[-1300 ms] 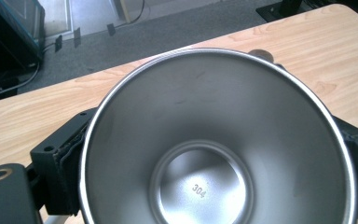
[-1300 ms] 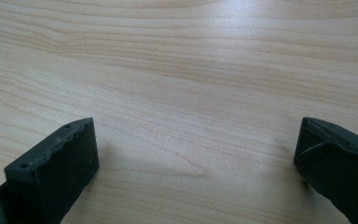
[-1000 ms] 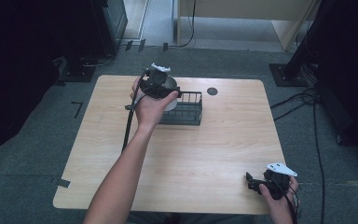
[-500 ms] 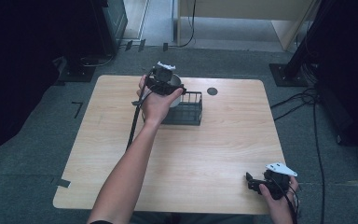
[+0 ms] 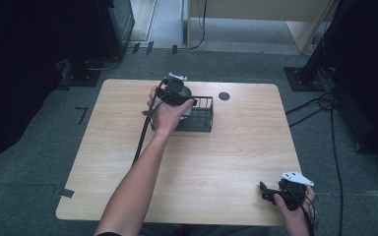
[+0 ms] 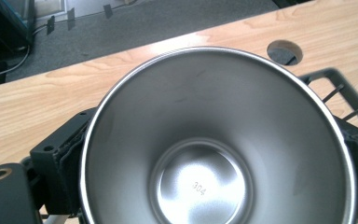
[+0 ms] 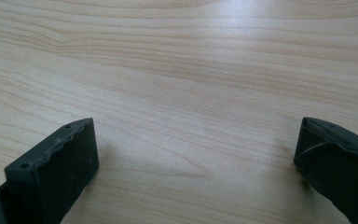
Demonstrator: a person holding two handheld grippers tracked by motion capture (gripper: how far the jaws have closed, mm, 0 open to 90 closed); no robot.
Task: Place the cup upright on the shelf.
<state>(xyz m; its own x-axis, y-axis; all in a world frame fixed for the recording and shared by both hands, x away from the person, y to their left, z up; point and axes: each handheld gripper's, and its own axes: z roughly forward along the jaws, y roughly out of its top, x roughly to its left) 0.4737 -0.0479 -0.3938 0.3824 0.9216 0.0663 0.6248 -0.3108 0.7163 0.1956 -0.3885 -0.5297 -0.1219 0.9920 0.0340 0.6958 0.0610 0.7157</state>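
Note:
A shiny steel cup (image 6: pixel 214 154), stamped 304 on its inside bottom, sits between the jaws of my left gripper (image 5: pixel 177 92), which is shut on it; one black finger (image 6: pixel 58 158) presses its left wall. In the high view the cup (image 5: pixel 186 93) hangs over the left end of a black wire basket (image 5: pixel 204 120) at the table's far middle. My right gripper (image 5: pixel 268 191) rests low at the table's front right corner, open, with bare wood between its fingers (image 7: pixel 56 172).
The wooden table (image 5: pixel 216 167) has a round cable hole (image 5: pixel 224 96) just right of the basket. The basket's rim (image 6: pixel 340 81) shows behind the cup. A cable trails from the left gripper along the forearm. Dark stands and floor cables surround the table.
The left hand has carried the cup a little to the right and slightly down, over the basket's left end. The right gripper has stayed where it was.

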